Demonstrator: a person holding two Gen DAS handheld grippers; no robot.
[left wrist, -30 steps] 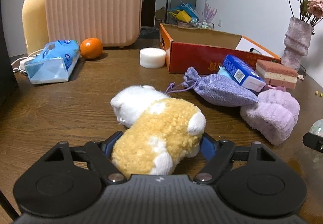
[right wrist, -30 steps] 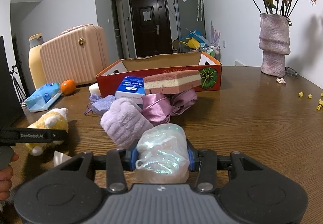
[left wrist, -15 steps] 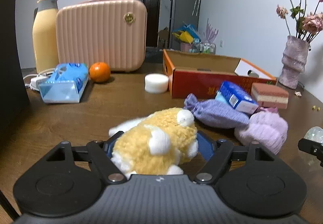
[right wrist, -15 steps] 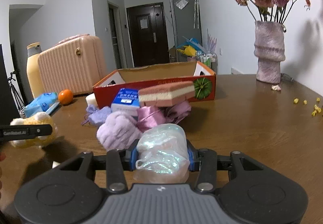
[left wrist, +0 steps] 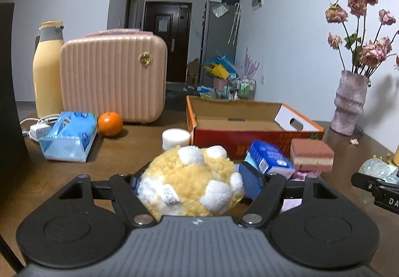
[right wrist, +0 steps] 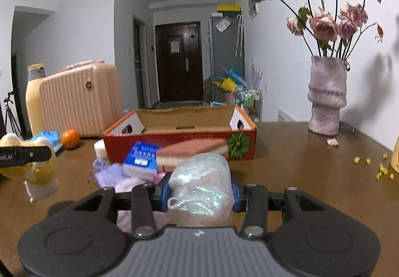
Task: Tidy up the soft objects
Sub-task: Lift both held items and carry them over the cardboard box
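On the left tongs (left wrist: pixel 190 183) the arm seen from the right wrist carries white lettering, partly cut off, ending "bot.AI"; a small white tag on the plush toy (left wrist: pixel 192 181) has print too blurred to read. The tongs pinch that toy, a curly yellow ball with white tufts, between blue pads; their jaws have just been closing on it, and it hangs clear above the bench (left wrist: pixel 124 152) near the left edge. Behind it along the back edge stand a ribbed pink case (left wrist: pixel 113 80), a blue tissue pack (left wrist: pixel 68 136) and an orange (left wrist: pixel 110 124). Toward the middle sits an open red cardboard box (right wrist: pixel 179 144) printed with a green pumpkin. Before it lie a blue carton (right wrist: pixel 142 157), a pink-and-cream sponge (right wrist: pixel 192 152) and lilac fleecy cloths (right wrist: pixel 109 174). The right tongs (right wrist: pixel 199 193) are pressed onto a crinkly, shimmering clear bag (right wrist: pixel 199 189), held between the blue pads above the heap. A rough mauve vase (right wrist: pixel 326 95) of dried roses stands by the right back corner.
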